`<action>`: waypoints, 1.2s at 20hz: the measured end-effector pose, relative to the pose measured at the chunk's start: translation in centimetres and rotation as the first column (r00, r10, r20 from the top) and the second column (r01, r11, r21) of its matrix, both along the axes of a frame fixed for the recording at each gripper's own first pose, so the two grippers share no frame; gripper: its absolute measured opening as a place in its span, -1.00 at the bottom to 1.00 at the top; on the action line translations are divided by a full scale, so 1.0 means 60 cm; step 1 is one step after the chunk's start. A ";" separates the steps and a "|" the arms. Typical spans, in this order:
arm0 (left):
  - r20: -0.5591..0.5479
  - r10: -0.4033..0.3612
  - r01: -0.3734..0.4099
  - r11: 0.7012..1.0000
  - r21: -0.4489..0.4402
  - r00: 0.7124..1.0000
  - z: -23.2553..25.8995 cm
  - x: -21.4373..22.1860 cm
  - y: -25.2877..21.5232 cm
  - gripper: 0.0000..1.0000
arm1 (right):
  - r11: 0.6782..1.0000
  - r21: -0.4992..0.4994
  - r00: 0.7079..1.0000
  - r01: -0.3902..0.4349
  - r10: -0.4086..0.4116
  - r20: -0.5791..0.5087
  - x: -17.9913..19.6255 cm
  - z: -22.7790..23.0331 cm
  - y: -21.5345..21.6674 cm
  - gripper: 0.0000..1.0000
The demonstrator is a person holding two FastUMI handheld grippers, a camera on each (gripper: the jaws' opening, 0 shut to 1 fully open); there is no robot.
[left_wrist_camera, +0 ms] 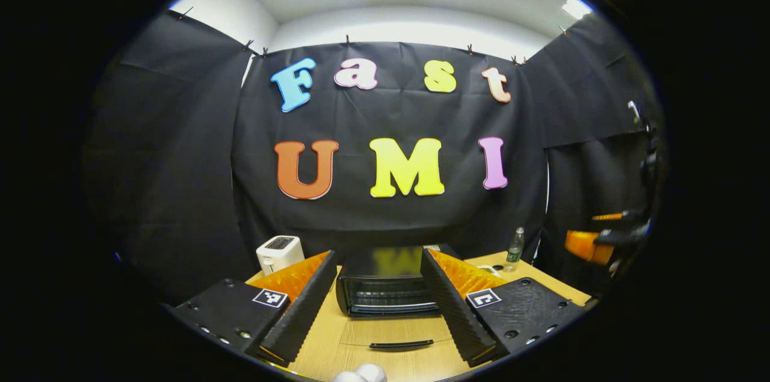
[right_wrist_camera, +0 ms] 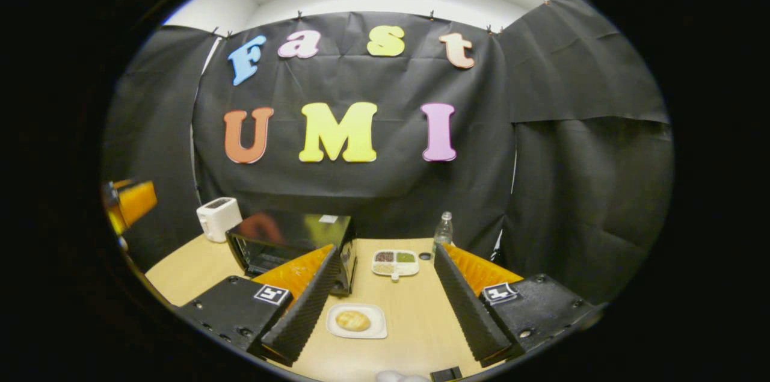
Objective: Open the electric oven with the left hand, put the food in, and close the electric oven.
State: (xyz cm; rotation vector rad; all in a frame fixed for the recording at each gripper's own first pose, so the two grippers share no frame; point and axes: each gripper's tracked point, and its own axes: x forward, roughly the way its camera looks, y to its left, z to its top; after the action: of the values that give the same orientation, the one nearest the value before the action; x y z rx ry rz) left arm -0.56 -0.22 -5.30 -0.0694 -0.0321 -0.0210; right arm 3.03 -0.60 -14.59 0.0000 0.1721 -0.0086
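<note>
- Wooden table [left_wrist_camera: 397, 334] under black booth cloth, and nearest in the left gripper view the left tongs [left_wrist_camera: 378, 304] hang spread wide, gripping nothing, lined up on the oven.
- Over in the right gripper view, the right tongs [right_wrist_camera: 385, 310] are spread too, empty, with the bread roll [right_wrist_camera: 353, 320] on its white plate [right_wrist_camera: 373, 329] lying between the fingers, just beside the oven.
- Farther back sits the electric oven [left_wrist_camera: 385, 292], its long axis across the left gripper view, door facing the left tongs; the door looks dropped flat with its handle [left_wrist_camera: 400, 344] towards us, though glare makes that hard to call.
- If so, the roll goes in next: grip it gently from the sides, lift clear of the plate, carry it in level.
- Beyond: toaster [left_wrist_camera: 279, 252], bottle [left_wrist_camera: 515, 245], divided dish [right_wrist_camera: 395, 262].
</note>
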 end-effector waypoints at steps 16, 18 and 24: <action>-0.060 0.048 -0.047 0.999 0.010 0.997 0.008 -0.021 0.052 0.84 | 0.999 0.042 0.930 -0.017 0.031 -0.367 0.097 -0.409 0.104 1.00; -0.063 0.045 -0.043 0.999 0.026 0.997 0.004 -0.017 0.053 0.84 | 1.000 0.021 0.924 -0.019 0.026 -0.382 0.131 -0.435 0.109 1.00; -0.083 0.044 -0.041 0.998 0.041 0.996 -0.007 -0.005 0.059 0.76 | 1.000 0.009 0.899 -0.016 0.018 -0.438 0.191 -0.491 0.125 1.00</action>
State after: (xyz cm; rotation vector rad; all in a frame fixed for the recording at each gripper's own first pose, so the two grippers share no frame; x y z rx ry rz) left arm -0.89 3.32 -5.69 -0.0307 0.0505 0.0236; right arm 14.49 6.89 -44.06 0.0013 0.6259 0.0096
